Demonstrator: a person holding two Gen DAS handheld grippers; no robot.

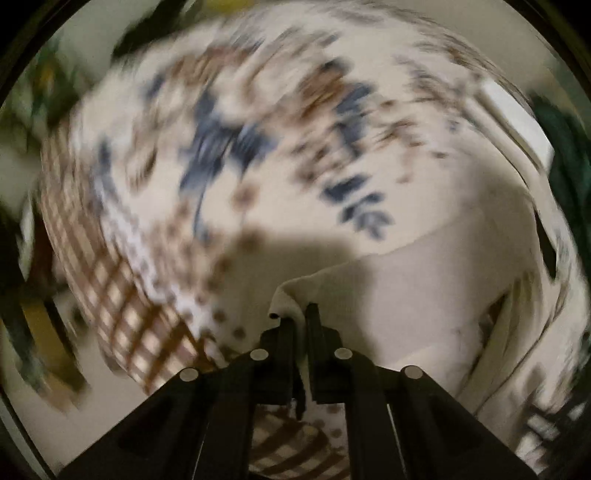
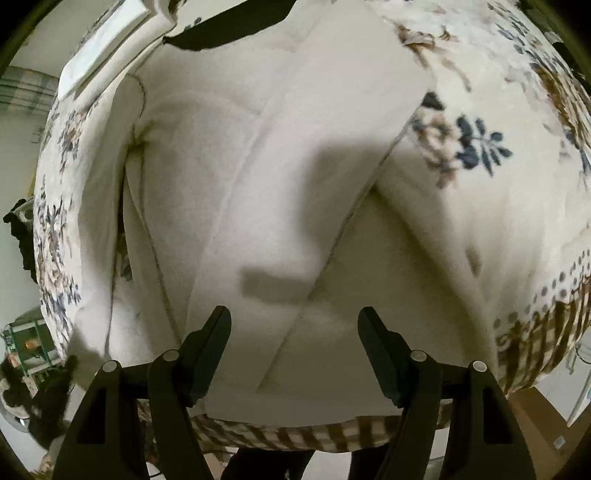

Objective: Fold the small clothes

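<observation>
A cream-white garment [image 2: 280,155] lies spread on a bed with a floral cover [image 2: 480,147]. In the left wrist view, my left gripper [image 1: 301,314] is shut on a corner of the white garment [image 1: 406,295], which bunches up between the fingers. That view is blurred by motion. In the right wrist view, my right gripper [image 2: 293,325] is open and empty, hovering just above the garment near its lower hem. A diagonal fold line runs across the garment ahead of the right gripper.
The bed cover [image 1: 258,147] has blue and brown flowers and a brown checked border [image 2: 535,347]. A black strip [image 2: 229,29] lies at the garment's far end. Cluttered items [image 2: 29,347] sit beside the bed at the left. A cardboard box [image 2: 535,421] is at lower right.
</observation>
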